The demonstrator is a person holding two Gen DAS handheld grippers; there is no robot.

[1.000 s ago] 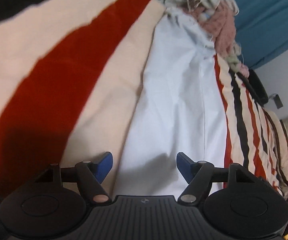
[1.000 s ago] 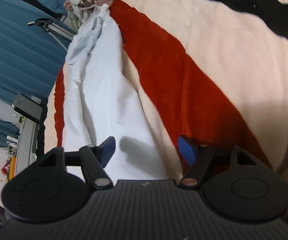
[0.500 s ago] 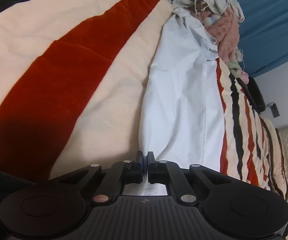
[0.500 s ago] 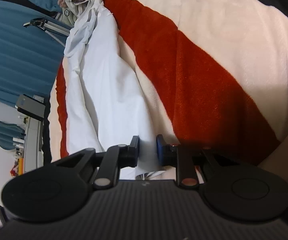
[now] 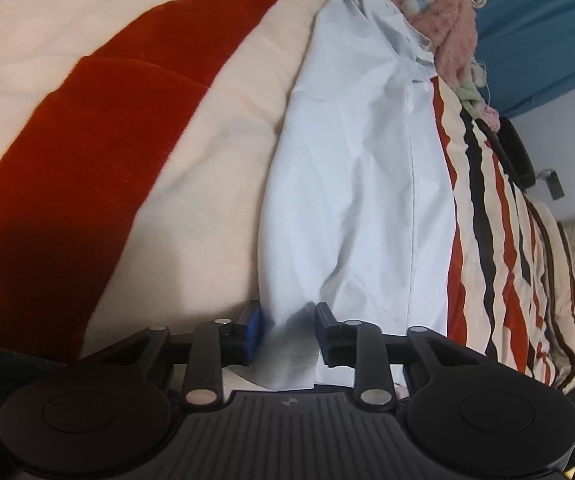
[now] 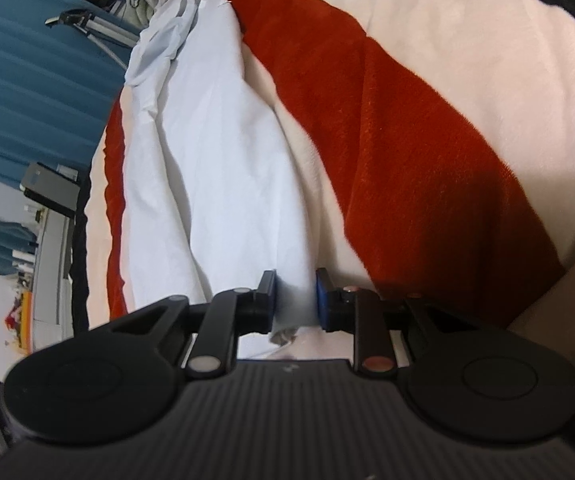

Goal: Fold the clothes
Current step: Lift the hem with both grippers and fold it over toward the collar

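Observation:
A long white garment [image 5: 359, 184] lies stretched out on a striped blanket [image 5: 135, 128] on the bed; it also shows in the right wrist view [image 6: 215, 168]. My left gripper [image 5: 286, 330] is open, its jaws a small gap apart, with the garment's near end lying between them. My right gripper [image 6: 296, 300] is open the same way, its jaws on either side of the garment's other near corner. The very edge of the cloth is hidden behind each gripper body.
A pile of crumpled clothes [image 5: 439, 12] sits at the garment's far end. A blue curtain [image 5: 543, 32] hangs behind the bed. A tripod [image 6: 91, 28] and a shelf [image 6: 43, 240] stand beside the bed in the right wrist view.
Both grippers were shut on the garment's near end half a second ago; now both have opened a little and the cloth lies loose between the jaws.

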